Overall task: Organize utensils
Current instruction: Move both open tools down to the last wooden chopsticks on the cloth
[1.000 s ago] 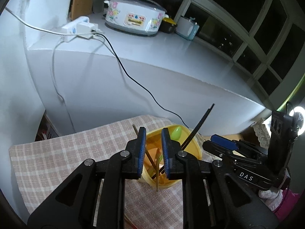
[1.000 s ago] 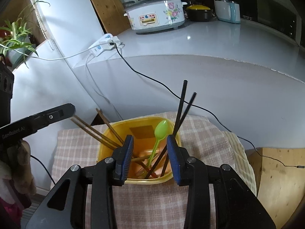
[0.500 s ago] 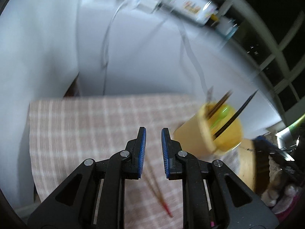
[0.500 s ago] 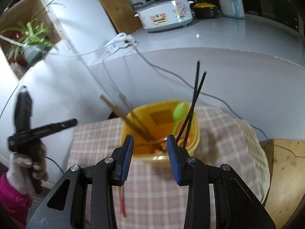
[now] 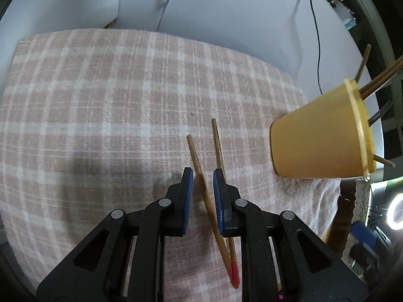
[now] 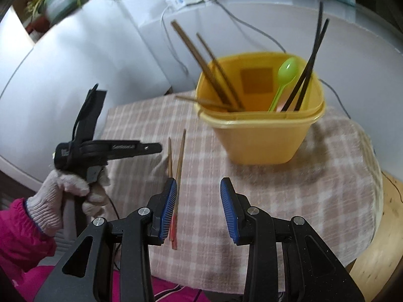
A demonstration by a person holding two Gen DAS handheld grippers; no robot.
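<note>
Left wrist view. Across the left and centre of the frame, a pink-and-white checked cloth. At lower centre, the left gripper, fingers narrowly parted and closed on nothing, poised over a pair of red-tipped wooden chopsticks lying flat on the cloth; one stick passing through the gap between the fingers, the other running under the right-hand finger, red ends converging at lower centre. Whether the pads touch the stick: cannot tell. At right, a yellow tub, upright on the cloth near the chopsticks but apart from them, with brown and dark sticks poking out of its rim at the far right edge.

Right wrist view. At left, a gloved left hand with a pink sleeve, gripping the left gripper's handle, its black fingers reaching toward the centre just beside the chopsticks' far ends. At lower centre, the right gripper, fingers set wide, nothing between them, hovering over the cloth; the same chopsticks showing just by its left-hand finger. At upper right, the tub again, holding brown chopsticks, a green spoon and black chopsticks, all leaning. Behind, a white counter with a cable trailing down.
</note>
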